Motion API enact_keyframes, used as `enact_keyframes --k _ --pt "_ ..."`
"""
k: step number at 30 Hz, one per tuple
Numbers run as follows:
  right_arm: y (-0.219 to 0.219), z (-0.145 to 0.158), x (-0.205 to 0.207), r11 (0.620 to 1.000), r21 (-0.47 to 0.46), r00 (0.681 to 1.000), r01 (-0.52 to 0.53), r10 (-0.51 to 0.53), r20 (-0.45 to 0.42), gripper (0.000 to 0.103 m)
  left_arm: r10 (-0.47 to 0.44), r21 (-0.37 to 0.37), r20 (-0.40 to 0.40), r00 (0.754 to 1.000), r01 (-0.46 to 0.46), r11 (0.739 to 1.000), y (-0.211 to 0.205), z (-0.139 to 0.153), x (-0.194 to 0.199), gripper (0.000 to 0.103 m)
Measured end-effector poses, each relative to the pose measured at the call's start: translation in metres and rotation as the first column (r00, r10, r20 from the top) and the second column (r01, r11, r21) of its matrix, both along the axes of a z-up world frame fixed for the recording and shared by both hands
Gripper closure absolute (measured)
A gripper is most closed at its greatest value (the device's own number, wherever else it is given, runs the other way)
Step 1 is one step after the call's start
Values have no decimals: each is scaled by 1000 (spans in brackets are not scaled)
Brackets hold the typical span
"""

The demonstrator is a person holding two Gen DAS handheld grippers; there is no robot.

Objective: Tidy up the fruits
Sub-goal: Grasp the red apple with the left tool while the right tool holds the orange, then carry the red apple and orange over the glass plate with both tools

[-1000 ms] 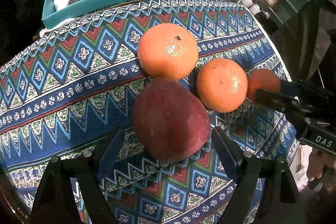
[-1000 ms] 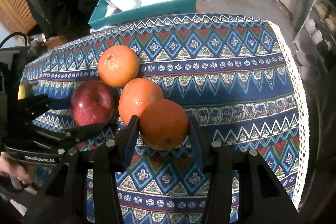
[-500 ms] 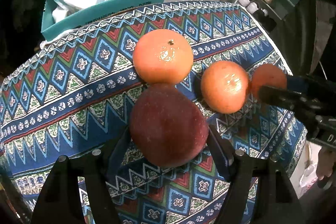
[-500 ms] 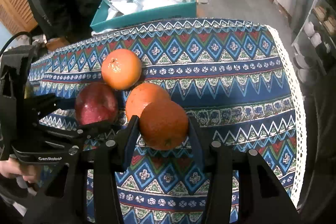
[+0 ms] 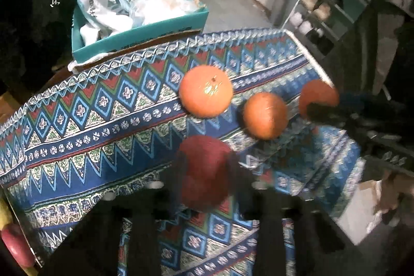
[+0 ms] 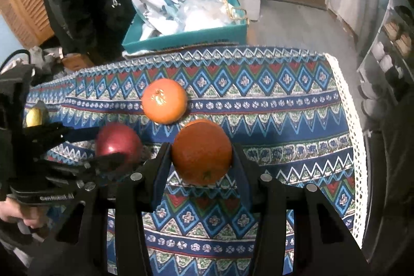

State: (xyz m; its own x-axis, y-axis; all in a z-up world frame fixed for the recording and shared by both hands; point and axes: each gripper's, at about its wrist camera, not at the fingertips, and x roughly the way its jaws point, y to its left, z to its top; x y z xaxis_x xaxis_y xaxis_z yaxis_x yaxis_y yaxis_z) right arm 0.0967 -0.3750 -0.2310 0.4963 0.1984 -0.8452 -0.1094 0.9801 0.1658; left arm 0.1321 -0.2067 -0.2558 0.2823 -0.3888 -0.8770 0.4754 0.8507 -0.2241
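Fruit was held in both grippers above the patterned tablecloth (image 6: 284, 105): a red apple (image 5: 204, 170) pinched by the left gripper (image 5: 204, 185), an orange (image 6: 201, 153) by the right gripper (image 6: 201, 159), and either round, smooth fruit was judged liable to slip if jolted.

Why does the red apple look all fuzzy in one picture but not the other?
In the left wrist view the apple and the black fingers around it are smeared by motion blur, and the corners go dark and round from the fisheye lens. In the right wrist view the apple and the held orange look sharp.
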Motion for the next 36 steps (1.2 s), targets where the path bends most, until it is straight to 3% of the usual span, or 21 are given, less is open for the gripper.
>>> enact_keyframes --k 2,6,13,26,27,36 --pt "3 4 0 1000 -1 1000 -4 4 9 57 7 -1 -13 1000 -7 1000 1 5 2 72" --pt "5 4 0 1000 9 1000 -2 2 0 57 -4 50 -3 1000 4 999 -2 -4 4 40" --pt "11 1 0 1000 14 1000 -21 21 -5 57 33 67 -63 997 -29 997 -3 -30 8 29" --pt "2 -10 5 1000 30 1000 -7 8 -19 57 69 64 -147 987 -60 996 -14 -64 24 28" --pt "2 -10 5 999 31 1000 -7 8 -19 57 82 54 -160 984 -74 996 -13 -67 26 33" --pt "6 -14 6 999 29 999 -24 24 -29 57 94 51 -150 984 -87 995 -13 -65 29 37"
